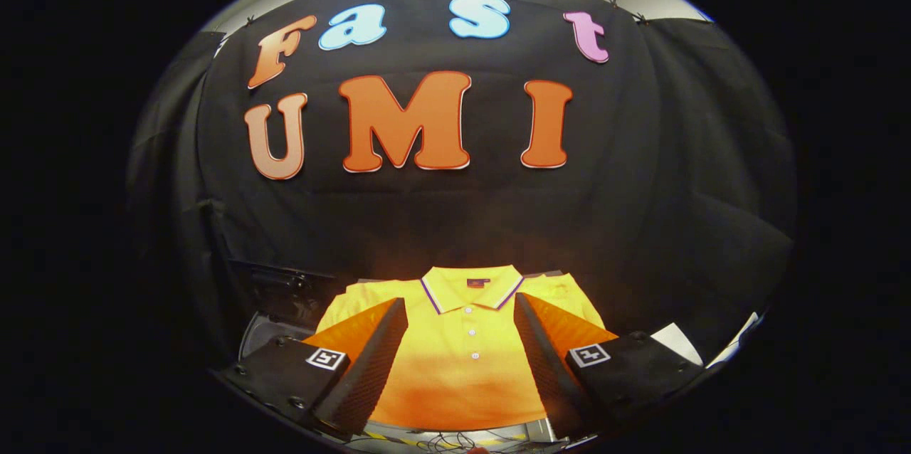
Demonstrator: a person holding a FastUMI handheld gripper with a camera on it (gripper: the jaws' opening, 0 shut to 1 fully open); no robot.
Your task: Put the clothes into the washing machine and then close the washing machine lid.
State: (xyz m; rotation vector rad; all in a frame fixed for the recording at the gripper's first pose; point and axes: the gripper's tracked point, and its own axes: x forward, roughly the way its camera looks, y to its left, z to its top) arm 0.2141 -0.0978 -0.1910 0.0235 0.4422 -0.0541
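A yellow polo shirt (459, 347) lies folded and flat, with its collar pointing away toward the black cloth wall (640, 212). The gripper (460, 329) is spread wide over the shirt, one finger on each side of the row of buttons, and it is not pinching anything. To the left of the shirt there is a dark thing with a shiny edge (274, 297), but I cannot tell what it is.

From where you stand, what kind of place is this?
Probably a small recording booth set up for a laundry chore. A black cloth wall hangs behind, a folded yellow polo shirt lies ahead, and the open gripper straddles the shirt without touching.
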